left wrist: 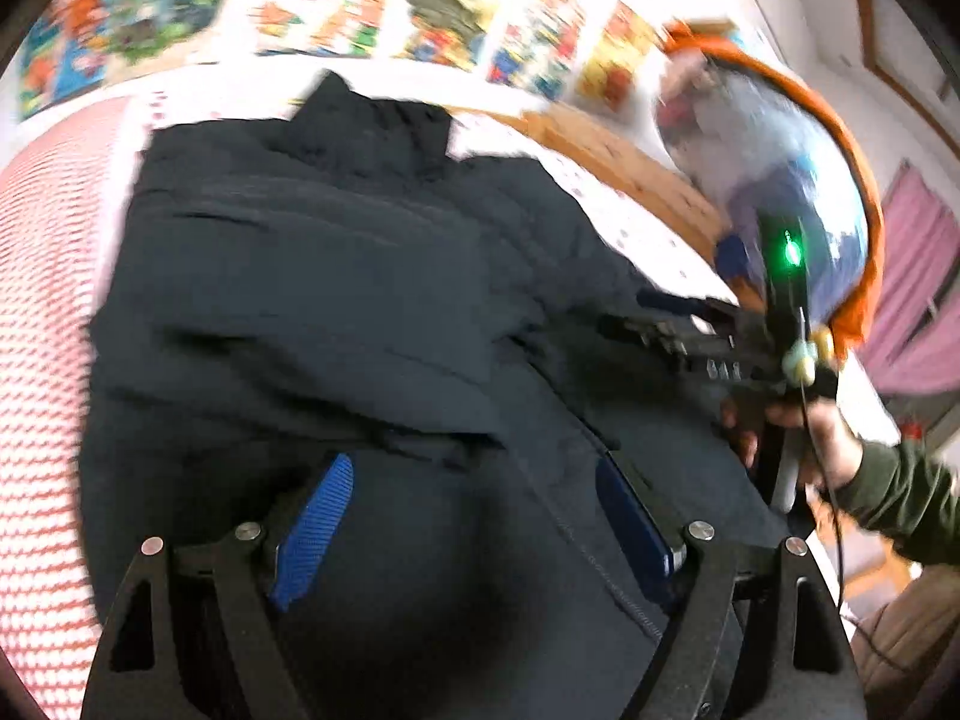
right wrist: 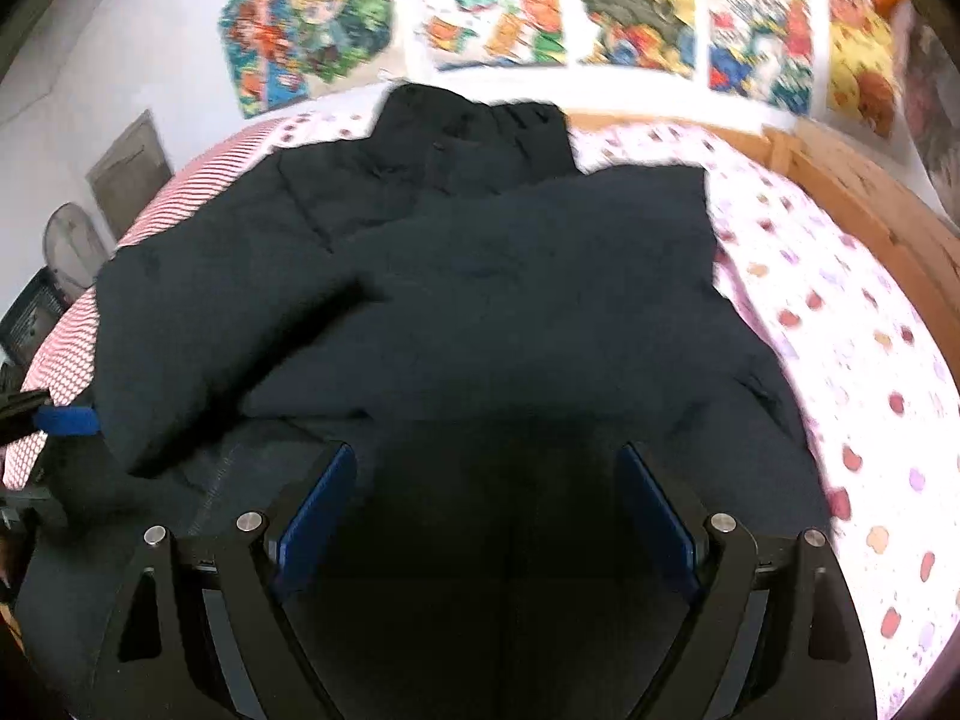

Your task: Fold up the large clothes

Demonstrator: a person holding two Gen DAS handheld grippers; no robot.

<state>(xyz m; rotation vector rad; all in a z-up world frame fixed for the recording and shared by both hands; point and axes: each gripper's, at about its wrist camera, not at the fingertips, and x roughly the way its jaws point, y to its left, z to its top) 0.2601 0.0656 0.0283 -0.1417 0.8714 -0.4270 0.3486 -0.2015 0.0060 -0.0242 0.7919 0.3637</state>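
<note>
A black padded jacket (right wrist: 456,276) lies spread across a bed, collar toward 12 o'clock, its sleeves drawn in over the body. The left gripper (left wrist: 474,516) hovers over the jacket's near hem with its blue-padded jaws apart and nothing between them. The right gripper (right wrist: 486,516) is likewise spread wide above dark fabric, holding nothing. A patterned bedsheet (right wrist: 840,360) shows at 3 o'clock beside a wooden bed frame (right wrist: 870,192). Colourful posters (right wrist: 600,6) cover the wall at 12 o'clock.
</note>
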